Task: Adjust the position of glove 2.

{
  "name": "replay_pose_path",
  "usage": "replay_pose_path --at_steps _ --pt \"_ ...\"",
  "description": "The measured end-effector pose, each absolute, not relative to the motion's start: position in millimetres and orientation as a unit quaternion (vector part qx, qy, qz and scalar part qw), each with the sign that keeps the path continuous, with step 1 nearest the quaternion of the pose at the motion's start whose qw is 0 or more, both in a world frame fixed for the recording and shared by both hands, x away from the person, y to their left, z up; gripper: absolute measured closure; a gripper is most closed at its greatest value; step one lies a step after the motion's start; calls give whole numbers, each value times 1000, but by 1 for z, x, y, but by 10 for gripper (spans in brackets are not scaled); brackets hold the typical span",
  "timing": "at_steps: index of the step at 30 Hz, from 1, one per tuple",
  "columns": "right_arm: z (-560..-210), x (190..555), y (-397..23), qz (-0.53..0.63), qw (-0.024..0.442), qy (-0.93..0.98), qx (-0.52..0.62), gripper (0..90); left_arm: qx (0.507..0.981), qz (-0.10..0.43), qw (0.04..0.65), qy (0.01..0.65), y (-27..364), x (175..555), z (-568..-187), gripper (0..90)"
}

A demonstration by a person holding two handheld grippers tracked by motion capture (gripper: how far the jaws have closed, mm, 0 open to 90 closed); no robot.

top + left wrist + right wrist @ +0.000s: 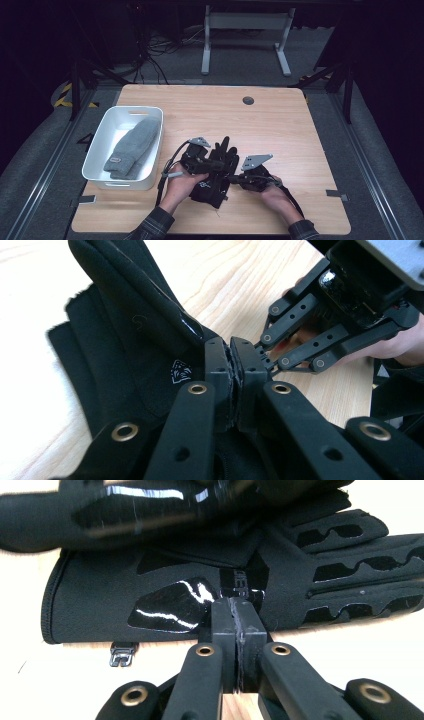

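Evidently the handling step is on: both grippers work on the black glove [216, 172] lying mid-table, right of the white bin [102, 150] that holds a grey mitten [132, 147]. Left gripper [234, 365] and right gripper [236, 612] each have jaws pressed together on glove fabric. Next likely calls for a joint lift toward the bin; both hands sit low, converging.

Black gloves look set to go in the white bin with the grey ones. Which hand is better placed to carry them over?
Left, probably. The left tongs sit on the bin's side of the black gloves, closer to the white bin, and are shut on glove fabric. The right tongs are shut at the gloves' far edge; whether they pinch fabric is unclear.
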State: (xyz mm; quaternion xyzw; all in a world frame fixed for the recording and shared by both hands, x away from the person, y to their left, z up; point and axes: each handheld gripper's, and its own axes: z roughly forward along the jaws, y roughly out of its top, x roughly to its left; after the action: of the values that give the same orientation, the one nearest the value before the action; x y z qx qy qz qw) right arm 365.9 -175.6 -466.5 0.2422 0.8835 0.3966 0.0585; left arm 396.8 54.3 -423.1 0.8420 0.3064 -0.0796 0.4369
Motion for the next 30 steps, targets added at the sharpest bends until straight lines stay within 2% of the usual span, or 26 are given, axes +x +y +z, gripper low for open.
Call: replay_pose_path --at_steps 9,13,20,22,26,28,30 --pt "-465 366 -171 403 67 881 237 900 846 -80 425 311 50 399 -434 872" --pt "-458 368 -184 417 82 869 254 894 847 -85 423 310 49 399 -437 859" --pt "-449 372 -216 424 112 851 288 818 858 -101 407 298 42 397 -444 816" --pt "-446 373 -227 425 124 845 300 787 861 -108 401 293 40 396 -446 785" --pt "-442 375 -251 421 149 833 328 656 864 -104 402 284 38 394 -445 645" --pt "-441 375 -263 415 167 826 343 554 866 -92 406 279 39 392 -440 599" --pt "-443 376 -275 405 179 821 361 460 868 -75 406 276 42 390 -436 599"
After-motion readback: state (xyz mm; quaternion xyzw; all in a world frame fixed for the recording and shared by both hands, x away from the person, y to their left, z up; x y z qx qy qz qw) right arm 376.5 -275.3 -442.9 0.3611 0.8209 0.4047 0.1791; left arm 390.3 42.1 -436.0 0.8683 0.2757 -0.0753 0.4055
